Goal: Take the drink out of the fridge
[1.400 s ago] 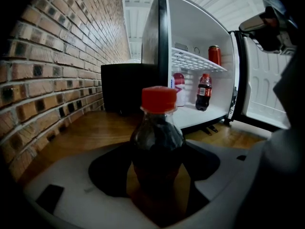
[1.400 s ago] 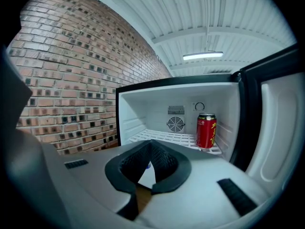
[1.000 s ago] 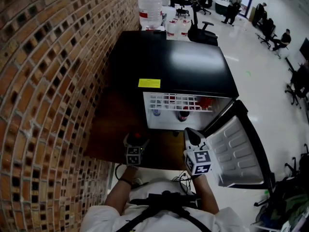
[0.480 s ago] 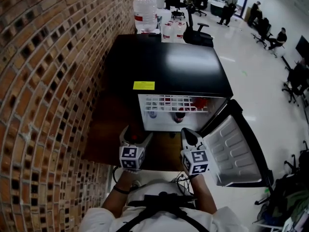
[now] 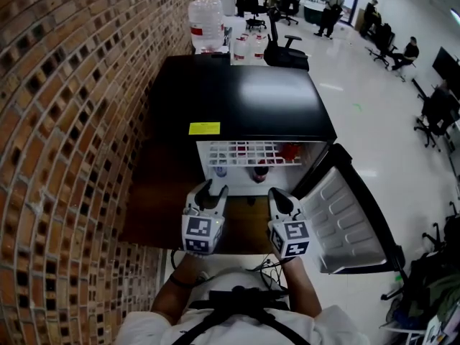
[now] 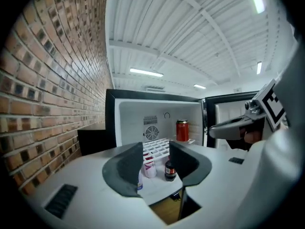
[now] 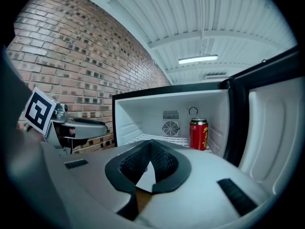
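The black mini fridge (image 5: 237, 99) stands against the brick wall with its door (image 5: 345, 214) swung open to the right. A red drink can (image 6: 182, 130) (image 7: 198, 134) stands at the right of the upper wire shelf. Below it sit a white and pink can (image 6: 149, 168) and a small dark bottle (image 6: 170, 170). My left gripper (image 6: 156, 147) (image 5: 213, 189) is held level in front of the opening. Its jaws have just been closing and still show a gap with nothing between them. My right gripper (image 7: 150, 147) (image 5: 277, 196) hangs beside it, shut and empty.
A brick wall (image 5: 65, 121) runs along the left. Water jugs (image 5: 205, 20) and an office chair (image 5: 284, 45) stand behind the fridge. People sit and stand far back in the office. The open door blocks the right side. Cables lie on the floor near me.
My left gripper has risen from low near the floor to beside the right gripper, and its jaws have narrowed. The right gripper has stayed where it was.
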Action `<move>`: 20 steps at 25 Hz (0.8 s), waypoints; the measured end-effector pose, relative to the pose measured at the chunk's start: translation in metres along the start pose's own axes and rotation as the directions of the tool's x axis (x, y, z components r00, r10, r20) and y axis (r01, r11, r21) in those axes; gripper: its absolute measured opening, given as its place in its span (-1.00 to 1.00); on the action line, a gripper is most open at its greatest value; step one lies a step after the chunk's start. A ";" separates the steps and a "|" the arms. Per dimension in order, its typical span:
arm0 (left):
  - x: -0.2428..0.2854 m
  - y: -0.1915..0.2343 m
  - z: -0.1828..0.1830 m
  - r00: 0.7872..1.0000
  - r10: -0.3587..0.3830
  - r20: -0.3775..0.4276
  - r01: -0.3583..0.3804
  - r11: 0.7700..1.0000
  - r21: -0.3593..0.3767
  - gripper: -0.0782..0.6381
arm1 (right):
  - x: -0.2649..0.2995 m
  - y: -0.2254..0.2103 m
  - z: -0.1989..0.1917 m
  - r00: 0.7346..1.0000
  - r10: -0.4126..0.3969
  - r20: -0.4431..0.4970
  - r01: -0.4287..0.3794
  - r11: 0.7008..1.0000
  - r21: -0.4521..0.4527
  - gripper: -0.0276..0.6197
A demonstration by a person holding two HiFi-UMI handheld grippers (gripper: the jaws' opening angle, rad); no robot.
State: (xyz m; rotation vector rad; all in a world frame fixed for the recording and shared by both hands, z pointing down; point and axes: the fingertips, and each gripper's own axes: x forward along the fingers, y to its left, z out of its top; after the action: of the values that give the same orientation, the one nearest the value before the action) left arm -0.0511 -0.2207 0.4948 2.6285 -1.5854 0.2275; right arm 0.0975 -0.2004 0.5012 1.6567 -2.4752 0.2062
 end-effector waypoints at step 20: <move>-0.001 -0.024 0.001 0.997 -0.080 -0.004 0.080 0.995 -0.060 -0.78 | -0.004 0.012 0.003 1.000 0.012 -0.025 -0.012 1.000 -0.025 -0.89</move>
State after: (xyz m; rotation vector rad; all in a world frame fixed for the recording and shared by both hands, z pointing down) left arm -0.0303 -0.2091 0.4939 2.6365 -1.4578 0.1810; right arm 0.0873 -0.1928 0.4973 1.6200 -2.4603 0.1945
